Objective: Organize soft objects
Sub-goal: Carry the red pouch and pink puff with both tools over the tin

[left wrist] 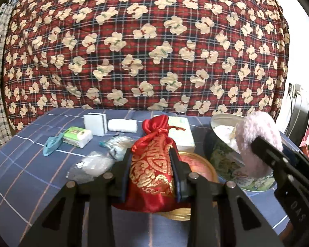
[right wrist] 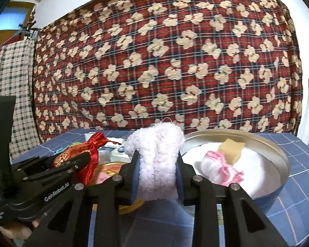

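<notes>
Both tools (left wrist: 153, 156) (right wrist: 157, 162) level-ish (gripping).

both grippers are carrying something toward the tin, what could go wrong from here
1. The left gripper and right gripper sit close together, so they may collide at the round metal tin.
2. The red and gold satin drawstring pouch hangs below the pads and could snag the gold tin lid beneath it.
3. The fluffy pale pink sock may cling to the pads on release, or drape over the tin's rim.
</notes>
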